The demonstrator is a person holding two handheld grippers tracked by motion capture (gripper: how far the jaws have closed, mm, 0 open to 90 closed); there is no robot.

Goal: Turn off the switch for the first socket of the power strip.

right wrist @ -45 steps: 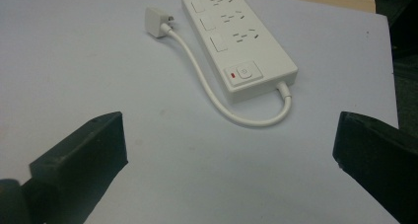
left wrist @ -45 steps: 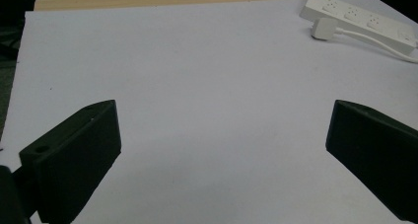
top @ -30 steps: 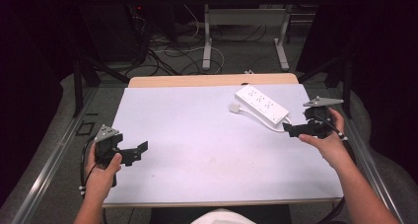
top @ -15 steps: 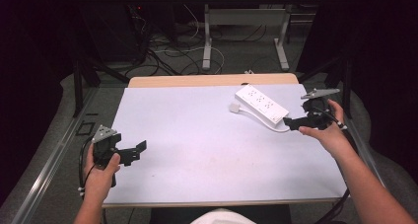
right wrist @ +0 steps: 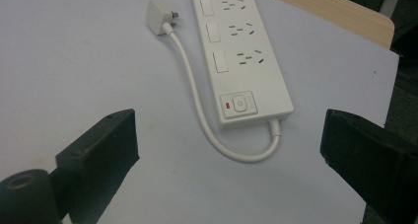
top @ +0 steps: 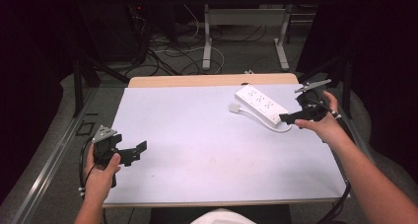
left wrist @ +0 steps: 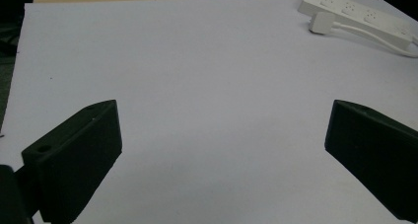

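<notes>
A white power strip [top: 260, 103] lies at the table's far right, its short cord looping back to a white plug [top: 233, 107] beside it. In the right gripper view the power strip [right wrist: 239, 51] has three socket groups and a switch with a red light, and the plug [right wrist: 159, 16] rests left of it. My right gripper [top: 291, 116] is open, just right of the strip's switch end, with nothing between its jaws. My left gripper [top: 134, 152] is open over the near left of the table. The left gripper view has the power strip [left wrist: 356, 13] far off at top right.
The table has a pale sheet [top: 207, 145] over a wooden top [top: 212, 80] whose far edge shows. Beyond it stand desk legs [top: 208, 41] and tangled floor cables [top: 167, 51]. A metal rail [top: 54, 160] runs along the left.
My right gripper has risen and moved toward the far right, closer to the power strip's end. The left gripper has stayed in place.
</notes>
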